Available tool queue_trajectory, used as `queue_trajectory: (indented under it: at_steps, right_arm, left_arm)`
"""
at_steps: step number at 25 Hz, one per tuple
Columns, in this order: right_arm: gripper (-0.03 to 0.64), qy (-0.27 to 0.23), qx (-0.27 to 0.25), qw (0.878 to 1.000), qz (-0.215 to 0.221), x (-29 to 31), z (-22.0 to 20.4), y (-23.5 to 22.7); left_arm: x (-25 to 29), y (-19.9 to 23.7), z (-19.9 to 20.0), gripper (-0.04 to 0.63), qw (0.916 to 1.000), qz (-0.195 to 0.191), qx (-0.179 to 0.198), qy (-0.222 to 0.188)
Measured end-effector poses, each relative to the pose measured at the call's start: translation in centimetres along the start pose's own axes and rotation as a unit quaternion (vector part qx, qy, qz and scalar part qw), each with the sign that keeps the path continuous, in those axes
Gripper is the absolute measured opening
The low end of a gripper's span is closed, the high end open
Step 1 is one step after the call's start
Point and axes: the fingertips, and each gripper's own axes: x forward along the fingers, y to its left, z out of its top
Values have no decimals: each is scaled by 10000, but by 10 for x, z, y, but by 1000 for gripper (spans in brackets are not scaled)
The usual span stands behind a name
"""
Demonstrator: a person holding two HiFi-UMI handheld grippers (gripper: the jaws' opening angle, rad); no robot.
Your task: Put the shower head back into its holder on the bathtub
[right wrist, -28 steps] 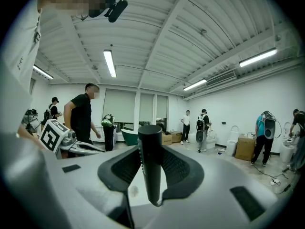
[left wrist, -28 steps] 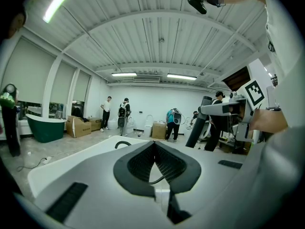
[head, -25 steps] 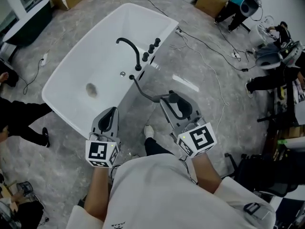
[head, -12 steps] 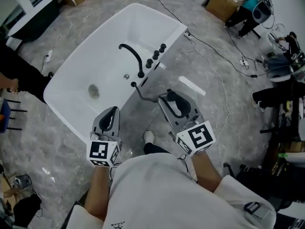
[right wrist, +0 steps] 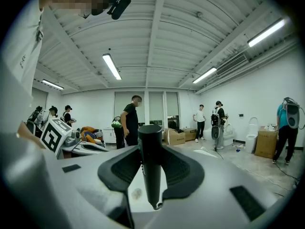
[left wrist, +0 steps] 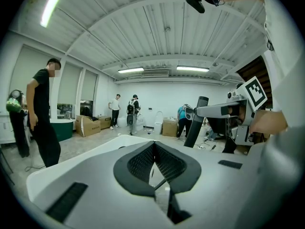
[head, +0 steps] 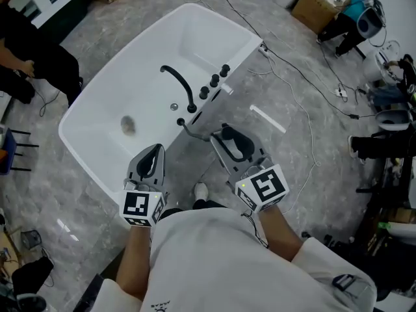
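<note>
1. Head view, nearest first: left tool is clenched shut and empty, by the bathtub's near edge.
2. Right tool grasps the shower head beside the tub, off its deck; jaws swallow most of it.
3. Right gripper view: the black handle stands upright between the jaws, hose end down.
4. Hose reaches the tub deck; the holder is too small to make out.

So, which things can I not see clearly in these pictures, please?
- Holder: head view, too small to pick out among the black fittings on the bathtub rim.
- Shower head: head view, mostly covered by the right gripper.
- Hose: right gripper view, hidden behind that gripper's body.
</note>
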Motion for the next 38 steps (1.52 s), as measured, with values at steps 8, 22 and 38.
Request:
queue_trajectory:
  at_steps: [8,22,38]
  right_arm:
    - [144,211,45,9996,189,24,-15,-19]
    - [144,687,109,9975,107,93,-33,-35]
    - [144,1325,231,9908,120,160,-88,-43]
  left_arm:
    - [14,13,-10,12,9994,235,-134,192]
    - [68,66,-29,12,9981,-9,-383,487]
    - [126,100,-65,12,9942,-364,-545,851]
